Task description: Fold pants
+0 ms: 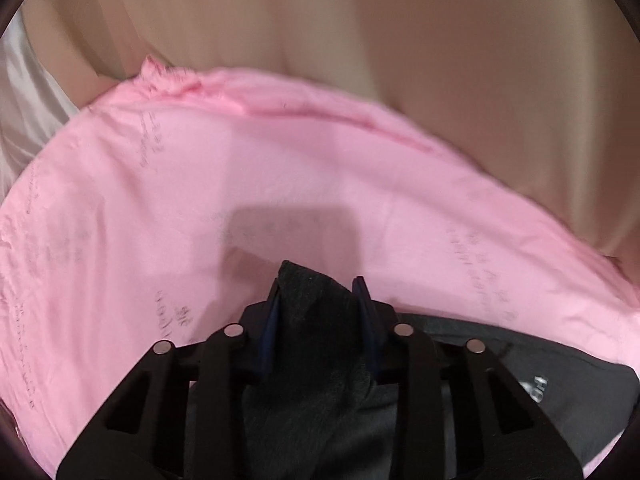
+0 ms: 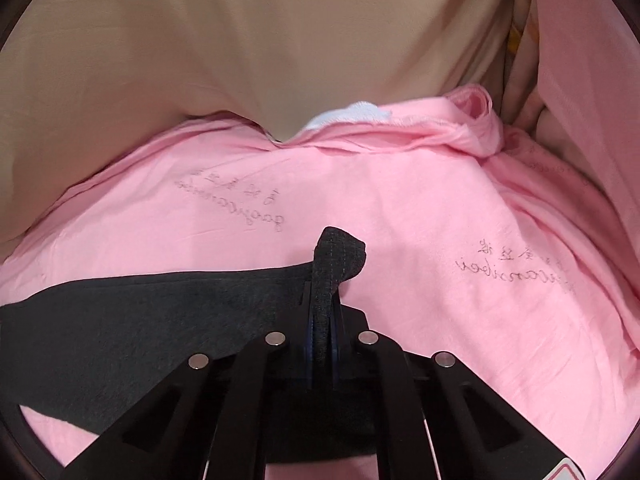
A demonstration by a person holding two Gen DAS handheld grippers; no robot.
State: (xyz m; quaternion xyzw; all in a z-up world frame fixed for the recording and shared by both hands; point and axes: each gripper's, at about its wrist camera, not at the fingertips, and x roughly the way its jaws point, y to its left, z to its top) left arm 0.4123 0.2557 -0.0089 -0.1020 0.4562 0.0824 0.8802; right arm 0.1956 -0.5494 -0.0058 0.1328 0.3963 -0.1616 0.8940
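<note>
Both tongs, left (image 1: 319, 294) and right (image 2: 322, 300), pinch dark pants (image 2: 120, 312).

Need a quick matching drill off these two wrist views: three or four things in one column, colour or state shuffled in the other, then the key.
Column 1
1. pants
2. bedsheet
3. pillow
4. right gripper

Column 2
A. beige, lying behind the pink cloth
B. pink, printed with faint script
C. dark grey, spread over the pink cloth
D. clamped tight on a fold of dark cloth

Pairs: 1-C, 2-B, 3-A, 4-D

The left gripper also has dark cloth between its fingers.
</note>
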